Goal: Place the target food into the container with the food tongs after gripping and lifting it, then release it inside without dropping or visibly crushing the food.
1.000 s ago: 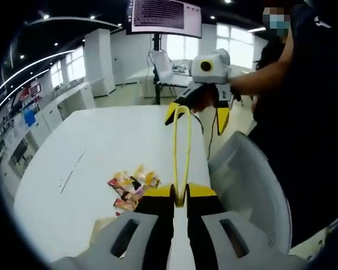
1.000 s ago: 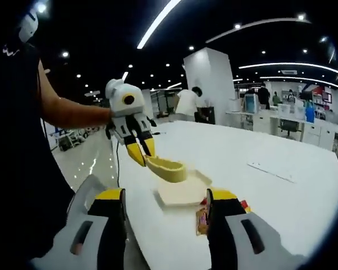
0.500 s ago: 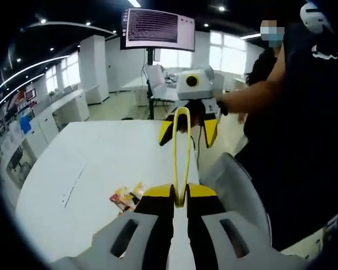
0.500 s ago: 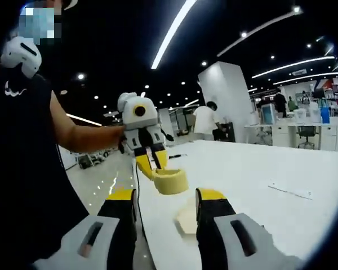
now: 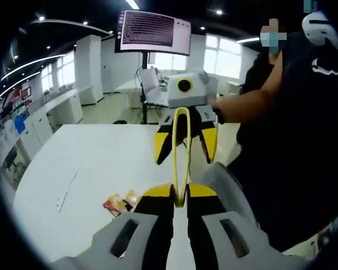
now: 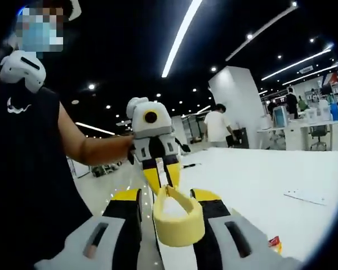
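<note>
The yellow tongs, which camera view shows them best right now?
The right gripper view: the yellow tongs appear broadside as an open loop, held out by the left gripper and lying between the right gripper's own jaws. The left gripper view shows the tongs edge-on, a thin loop rising from the left gripper's shut jaws toward the right gripper.

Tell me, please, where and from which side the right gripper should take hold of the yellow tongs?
On the looped end of the yellow tongs, which points straight at the right gripper and sits between its open jaws. The left gripper holds the other end, so come head-on and close across the loop's flat outer sides.
</note>
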